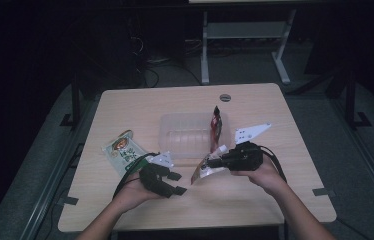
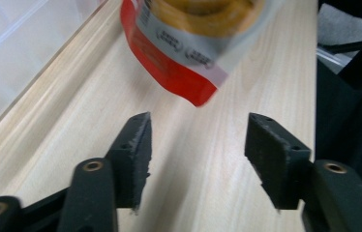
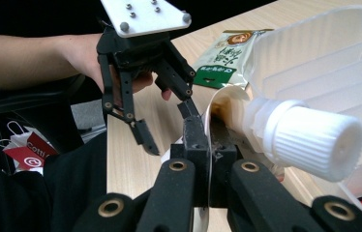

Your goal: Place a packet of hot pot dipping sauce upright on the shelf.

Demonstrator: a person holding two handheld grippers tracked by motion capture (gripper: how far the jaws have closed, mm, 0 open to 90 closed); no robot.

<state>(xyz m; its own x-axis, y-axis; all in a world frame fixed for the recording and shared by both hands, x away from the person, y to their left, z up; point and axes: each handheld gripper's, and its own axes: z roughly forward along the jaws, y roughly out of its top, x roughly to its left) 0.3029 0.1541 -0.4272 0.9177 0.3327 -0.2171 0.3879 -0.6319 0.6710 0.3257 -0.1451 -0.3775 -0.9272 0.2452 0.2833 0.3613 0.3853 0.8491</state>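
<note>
Pouch handling, basically; nearest the table's front edge the left gripper (image 1: pixel 174 183) is seen with its jaws spread and nothing between them, and in the left gripper view the black foam pads (image 2: pixel 138 150) are parted over bare wood, with the red bottom corner of the pouch hanging just ahead of them. A bit further in, the right gripper (image 1: pixel 214 162) is pressed together on the soft foil spouted pouch with the red and silver print (image 1: pixel 204 172); the pinch is placed on the thin flat seam right beside the white ribbed screw cap (image 3: pixel 314 140), as seen in the right gripper view.

The pouch is held off the light wooden table (image 1: pixel 255 200), tilted, its lower corner near the tabletop. It's judged to be light, floppy and a bit slick, so the body will probably sag and swing if only an edge is held; the stiff spout neck or the sealed seam is reckoned the safest spot, since squeezing the belly could deform it.

Off to the left a green and white flat snack packet (image 1: pixel 123 152) is lying on the wood; behind everything the clear plastic rectangular tub (image 1: pixel 185 131) is sat mid-table, with a slim red sachet (image 1: pixel 216 127) propped against its right rim.
</note>
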